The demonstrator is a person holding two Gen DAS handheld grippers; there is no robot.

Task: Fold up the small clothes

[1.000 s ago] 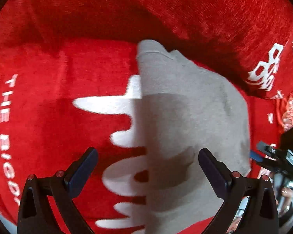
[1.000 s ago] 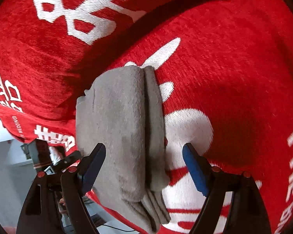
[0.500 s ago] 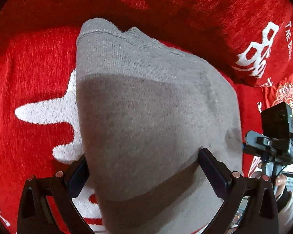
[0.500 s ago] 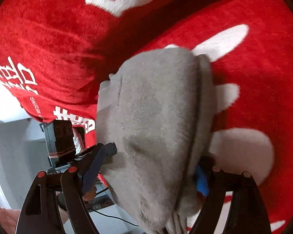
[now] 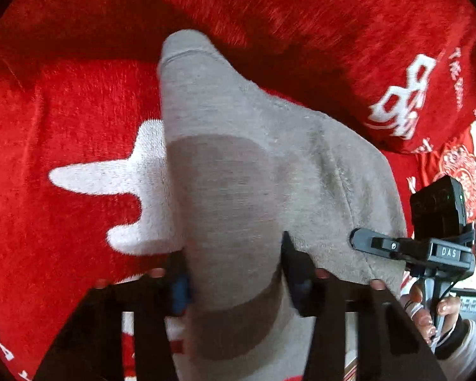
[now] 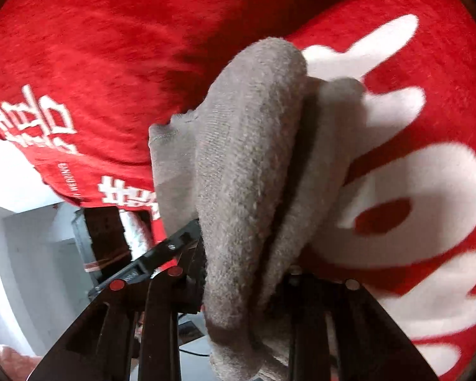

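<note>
A folded grey knit garment (image 5: 238, 120) lies on a red blanket (image 5: 63, 111) with white lettering. In the left wrist view my left gripper (image 5: 234, 270) has its jaws closing, and a fold at the garment's near end is pinched between the pads. At the garment's right edge, one finger (image 5: 374, 244) of the other gripper reaches in. In the right wrist view the garment (image 6: 244, 158) stands bunched into thick upright folds. There the right gripper (image 6: 244, 263) is closing too, squeezing those folds at their near end above the blanket (image 6: 428, 63).
A red cushion (image 5: 333, 16) with white print rises behind the garment, also seen in the right wrist view (image 6: 79, 63). A person's hand (image 5: 428, 311) holds the right gripper's handle. Beyond the blanket's left edge are a pale floor and wall (image 6: 22, 238).
Both grippers moved in over the grey garment and went from wide open to closed on it. The garment is now gathered into raised folds instead of lying flat.
</note>
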